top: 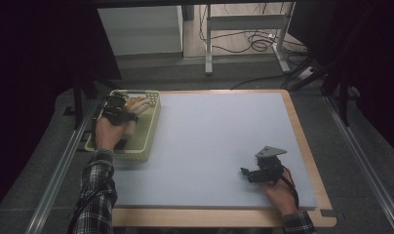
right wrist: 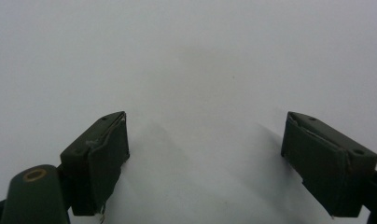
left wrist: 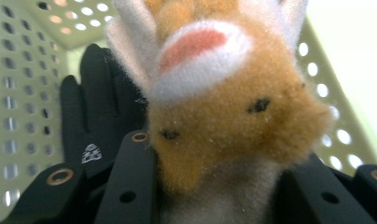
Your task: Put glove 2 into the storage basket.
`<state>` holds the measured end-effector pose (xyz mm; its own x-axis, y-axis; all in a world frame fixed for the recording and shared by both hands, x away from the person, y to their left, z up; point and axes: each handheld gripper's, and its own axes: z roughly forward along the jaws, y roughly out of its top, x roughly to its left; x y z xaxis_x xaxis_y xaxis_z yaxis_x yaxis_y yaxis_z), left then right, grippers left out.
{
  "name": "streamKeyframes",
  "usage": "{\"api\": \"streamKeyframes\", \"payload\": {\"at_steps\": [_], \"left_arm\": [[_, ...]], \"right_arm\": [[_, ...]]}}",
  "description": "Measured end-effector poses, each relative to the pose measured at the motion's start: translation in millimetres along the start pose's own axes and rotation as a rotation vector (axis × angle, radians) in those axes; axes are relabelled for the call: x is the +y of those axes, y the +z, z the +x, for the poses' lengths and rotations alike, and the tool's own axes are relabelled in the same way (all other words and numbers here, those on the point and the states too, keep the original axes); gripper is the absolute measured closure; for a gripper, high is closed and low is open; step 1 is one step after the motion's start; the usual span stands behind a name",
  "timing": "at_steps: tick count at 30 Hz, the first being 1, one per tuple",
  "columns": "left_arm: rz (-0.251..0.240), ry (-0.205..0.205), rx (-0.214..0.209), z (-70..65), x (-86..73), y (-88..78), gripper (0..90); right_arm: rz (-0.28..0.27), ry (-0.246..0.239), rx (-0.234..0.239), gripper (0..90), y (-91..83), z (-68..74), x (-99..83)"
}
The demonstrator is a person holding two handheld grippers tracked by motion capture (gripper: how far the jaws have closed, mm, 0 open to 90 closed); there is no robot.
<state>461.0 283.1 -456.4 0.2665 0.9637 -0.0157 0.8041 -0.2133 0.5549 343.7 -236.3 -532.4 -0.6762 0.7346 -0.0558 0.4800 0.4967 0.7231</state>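
The left gripper point(left wrist: 210, 196) jaws clamp the soft, light orange-and-white plush toy point(left wrist: 224, 107), centre frame, by its squashy body, over the pale perforated plastic basket point(left wrist: 28, 93); the right gripper point(right wrist: 205, 158) jaws gape wide.

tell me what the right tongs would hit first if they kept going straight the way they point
Probably nothing soon. The right tongs stand open over the bare grey mat, aimed low across it. Going straight on, they would likely graze the mat itself first, though depth is hard to judge; no object lies ahead in the right gripper view.
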Motion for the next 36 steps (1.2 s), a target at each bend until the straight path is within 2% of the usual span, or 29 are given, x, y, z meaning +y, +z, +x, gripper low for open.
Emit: {"api": "streamKeyframes", "payload": {"at_steps": [7, 11, 13, 15, 16, 17, 19, 21, 22, 25, 27, 28, 29, 32, 33, 34, 36], "left_arm": [[0.062, 0.035, 0.004, -10.8, 4.1, 29.6, 65.2], [0.142, 0.049, -0.017, -18.2, 5.8, 48.9, 61.7], [0.191, 0.049, -0.015, -21.2, 5.2, 58.0, 50.8], [0.202, 0.050, -0.013, -22.0, 5.0, 60.5, 35.0], [0.203, 0.048, -0.004, -20.8, 4.8, 59.3, 30.8], [0.198, 0.041, -0.001, -18.9, 4.5, 57.1, 25.9], [0.173, 0.006, -0.056, -14.2, 4.1, 47.9, 15.8], [0.135, 0.018, -0.068, -11.2, 4.3, 30.1, 12.8], [0.135, 0.018, -0.068, -11.2, 4.3, 30.1, 12.0], [0.078, 0.027, -0.078, -5.6, 3.9, 6.7, 12.8], [0.037, 0.012, -0.091, 0.2, 3.0, -5.4, 15.2], [0.021, 0.005, -0.090, 3.3, 2.0, -10.7, 17.5], [0.010, -0.002, -0.064, 6.9, 0.5, -15.1, 21.4], [0.022, -0.013, -0.007, 13.5, -4.4, -13.6, 43.2], [0.044, -0.012, 0.013, 16.1, -6.7, -8.9, 48.2], [0.055, -0.017, 0.017, 17.3, -8.1, -5.0, 56.4], [0.084, -0.030, 0.014, 19.4, -11.3, 7.1, 64.6]], "right_arm": [[0.000, 0.000, 0.000, 14.7, 0.0, 0.0, 0.0], [-0.001, 0.000, 0.000, 14.7, 0.0, 0.0, -0.1], [-0.001, 0.000, 0.000, 14.7, 0.0, 0.0, -0.1], [-0.001, 0.000, 0.001, 14.7, -0.1, 0.0, -0.1], [-0.001, 0.001, 0.001, 14.7, -0.1, 0.1, -0.1], [-0.001, 0.001, 0.001, 14.7, -0.1, 0.1, -0.2], [-0.001, 0.001, 0.001, 14.7, -0.1, 0.1, -0.1], [0.000, 0.001, 0.001, 14.7, -0.1, 0.1, -0.1], [0.000, 0.001, 0.001, 14.7, -0.1, 0.1, -0.1], [0.000, 0.000, 0.000, 14.7, -0.1, 0.1, -0.1], [0.000, 0.000, 0.000, 14.7, -0.1, 0.1, -0.1], [0.000, 0.000, 0.000, 14.7, -0.1, 0.1, -0.1], [0.000, -0.001, 0.001, 14.7, -0.1, 0.1, -0.1], [0.000, 0.000, 0.001, 14.7, -0.1, 0.1, -0.1], [0.000, 0.000, 0.001, 14.7, -0.1, 0.1, -0.1], [0.000, 0.000, 0.000, 14.7, 0.0, 0.1, -0.1], [0.000, 0.000, 0.001, 14.7, -0.1, 0.1, -0.1]]}}
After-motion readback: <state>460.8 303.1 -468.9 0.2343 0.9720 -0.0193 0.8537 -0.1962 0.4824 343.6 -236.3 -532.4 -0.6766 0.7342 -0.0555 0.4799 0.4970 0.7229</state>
